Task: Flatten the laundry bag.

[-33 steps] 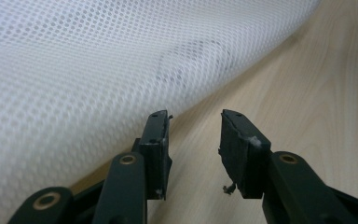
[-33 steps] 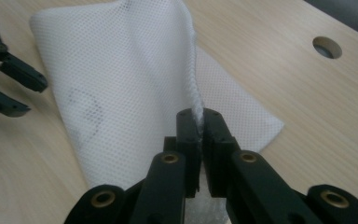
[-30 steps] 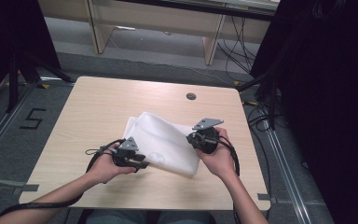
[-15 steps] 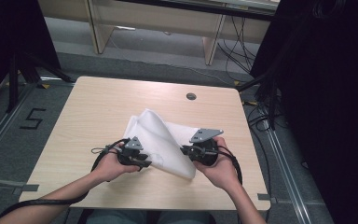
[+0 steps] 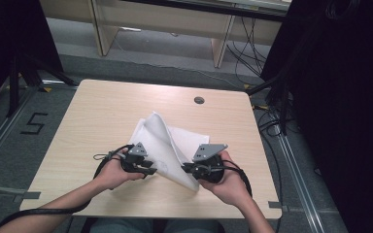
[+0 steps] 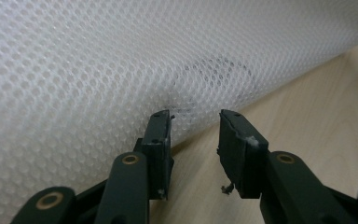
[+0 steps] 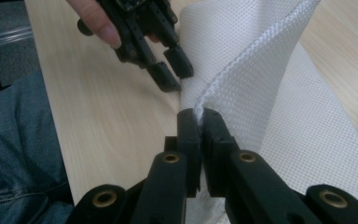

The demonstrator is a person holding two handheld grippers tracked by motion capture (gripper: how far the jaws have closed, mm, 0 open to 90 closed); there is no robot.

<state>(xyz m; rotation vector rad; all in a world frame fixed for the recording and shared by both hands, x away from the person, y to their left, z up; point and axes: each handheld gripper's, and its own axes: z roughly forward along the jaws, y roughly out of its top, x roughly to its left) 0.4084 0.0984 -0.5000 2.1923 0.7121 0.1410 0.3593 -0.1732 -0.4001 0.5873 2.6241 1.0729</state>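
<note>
A white mesh cloth (image 5: pixel 167 141) lies on the wooden table (image 5: pixel 107 111), one side lifted into a standing fold. My right gripper (image 5: pixel 188 168) is shut on the cloth's hemmed edge (image 7: pixel 242 56), holding it up off the table near the front; in the right gripper view its jaws (image 7: pixel 198 115) pinch the hem. My left gripper (image 5: pixel 150 171) rests at the cloth's left front edge with its jaws open. In the left gripper view the mesh (image 6: pixel 98 60) bulges just past the left gripper (image 6: pixel 195 120), and one fingertip (image 6: pixel 161 122) meets the fabric.
A round cable hole (image 5: pixel 199 100) sits near the table's far edge. The person's jeans (image 7: pixel 14 154) show beyond the table's near edge. Dark curtains and cables stand to the right of the table; bare wood (image 6: pixel 307 102) lies beside the cloth.
My right gripper has come nearer the front edge and toward the left gripper, carrying the cloth's edge with it, so the fold stands taller and narrower. The left gripper has stayed put.
</note>
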